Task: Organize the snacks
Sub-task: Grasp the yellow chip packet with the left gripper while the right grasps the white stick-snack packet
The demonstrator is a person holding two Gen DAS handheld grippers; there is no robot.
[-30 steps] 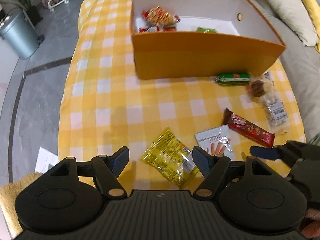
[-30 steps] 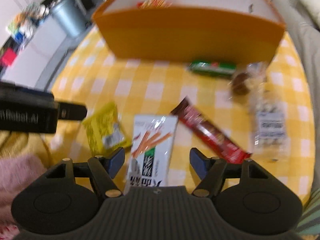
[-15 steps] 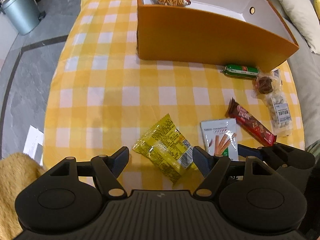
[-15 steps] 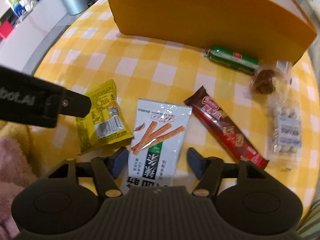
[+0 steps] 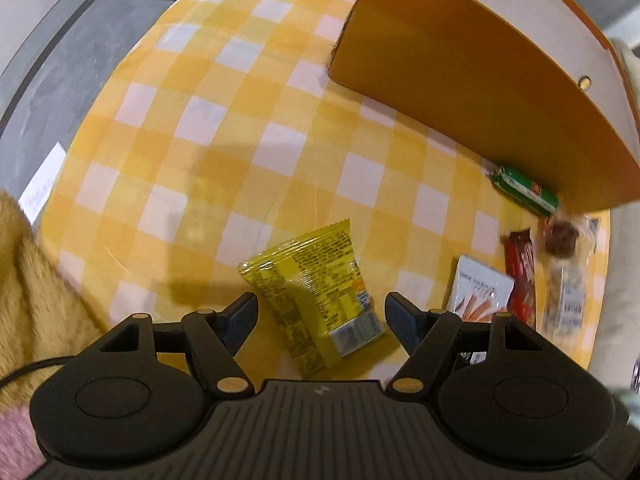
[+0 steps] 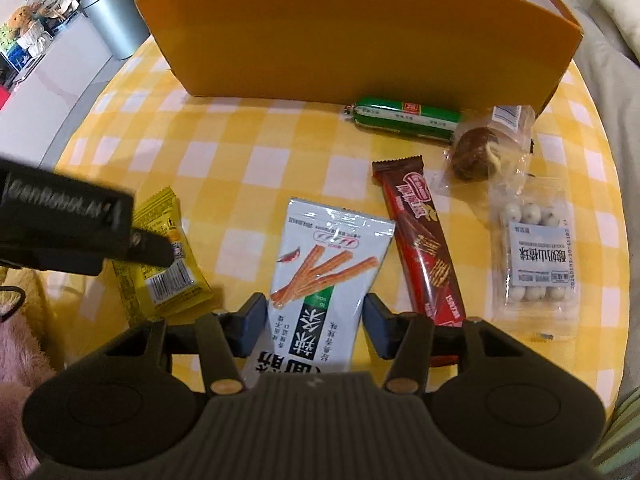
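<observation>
Yellow and white squares cover the tablecloth (image 6: 224, 128) where all the snacks lie.

Closest to the right wrist camera is the right gripper (image 6: 315, 322). Its jaws have just been closing, and now they sit on both sides of the white stick-snack packet (image 6: 328, 264). The packet lies flat between them, and I cannot tell if the pads press on it yet. This white packet is the middle thing, so every other place is told from it.

Just left of the white packet lies the yellow snack packet (image 5: 316, 296). The left gripper (image 5: 320, 320) hangs over it with its jaws wide open, one on each side, not touching it. In the right wrist view, one black finger of that gripper covers part of the yellow packet.

Just right of the white packet lies the long brown chocolate bar (image 6: 420, 240). Further right is a clear bag of little white balls (image 6: 536, 256). Behind that bag sits a round brown cake in a clear wrapper (image 6: 476, 152).

Behind the white packet, further off, a green sausage stick (image 6: 404, 118) lies close to the orange box (image 6: 360, 36). The box stands at the far end of the table. In the left wrist view, a few snacks peek over its top edge.

Far off to the left, a grey bin (image 6: 114, 16) stands on the floor.
</observation>
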